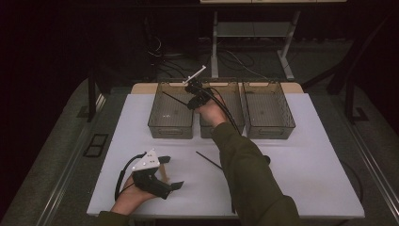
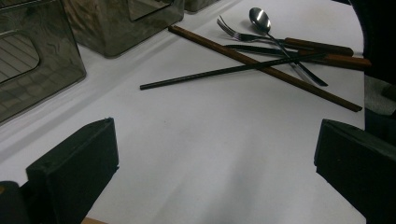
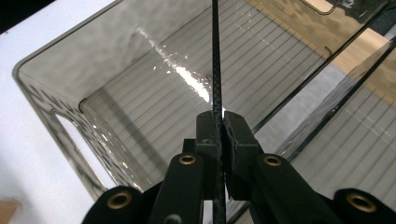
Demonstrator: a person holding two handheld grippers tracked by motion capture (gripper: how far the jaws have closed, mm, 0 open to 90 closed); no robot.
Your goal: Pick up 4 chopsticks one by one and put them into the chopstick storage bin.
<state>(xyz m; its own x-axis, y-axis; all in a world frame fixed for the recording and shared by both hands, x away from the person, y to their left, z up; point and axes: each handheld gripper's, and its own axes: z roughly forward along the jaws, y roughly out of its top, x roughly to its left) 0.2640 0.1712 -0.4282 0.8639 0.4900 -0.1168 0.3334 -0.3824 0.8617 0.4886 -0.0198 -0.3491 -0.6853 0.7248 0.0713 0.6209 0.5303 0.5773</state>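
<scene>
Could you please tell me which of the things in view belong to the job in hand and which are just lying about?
In the job:
- black chopstick, clamped in the right gripper
- left bin, under it
- second black chopstick, on the table

Lying about:
- middle bin
- right bin
- fork
- spoon
- wooden chopstick
- left gripper, open

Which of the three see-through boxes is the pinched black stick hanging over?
The left bin. The right gripper is shut on the black chopstick, slanting over it; the middle bin and right bin have none.
</scene>
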